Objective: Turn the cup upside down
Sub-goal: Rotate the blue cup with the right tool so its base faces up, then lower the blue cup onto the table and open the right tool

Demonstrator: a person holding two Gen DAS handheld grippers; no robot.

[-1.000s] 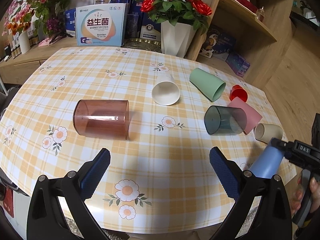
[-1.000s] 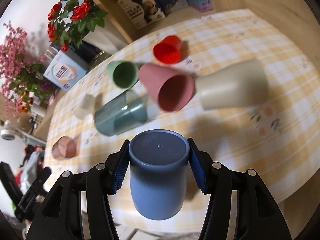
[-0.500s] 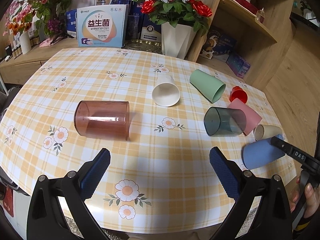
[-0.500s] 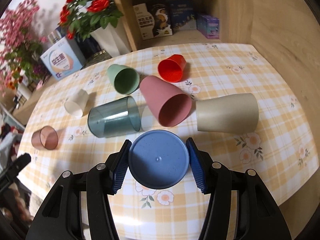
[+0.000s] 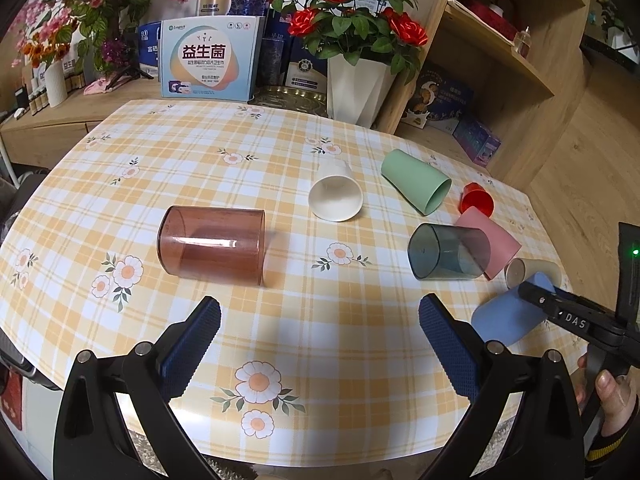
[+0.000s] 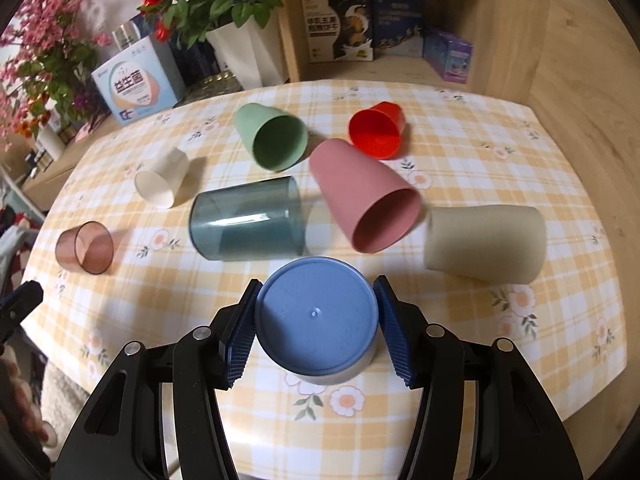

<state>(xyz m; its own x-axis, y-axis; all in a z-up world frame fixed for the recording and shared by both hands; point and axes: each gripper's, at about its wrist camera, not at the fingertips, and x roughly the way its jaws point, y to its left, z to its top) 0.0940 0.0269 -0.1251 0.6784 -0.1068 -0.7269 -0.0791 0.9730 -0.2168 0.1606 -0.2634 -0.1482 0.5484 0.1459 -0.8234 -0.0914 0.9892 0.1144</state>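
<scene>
Left tool (image 5: 320,336): jaws wide, empty, above bench (image 5: 280,320) near edge | Right tool (image 6: 316,320): clamps blue cup (image 6: 316,316) at near-right bench edge, now tipped base toward camera, rim lowering since a second ago | Judgement: inversion nearly complete, release pending.

Left wrist view sits low over the near table edge, facing across the checked tablecloth (image 5: 280,152) toward the rose vase (image 5: 358,88). Right wrist view looks down from the table's right end, very close to the blue cup (image 6: 316,320). Both share the scattered cups.
</scene>
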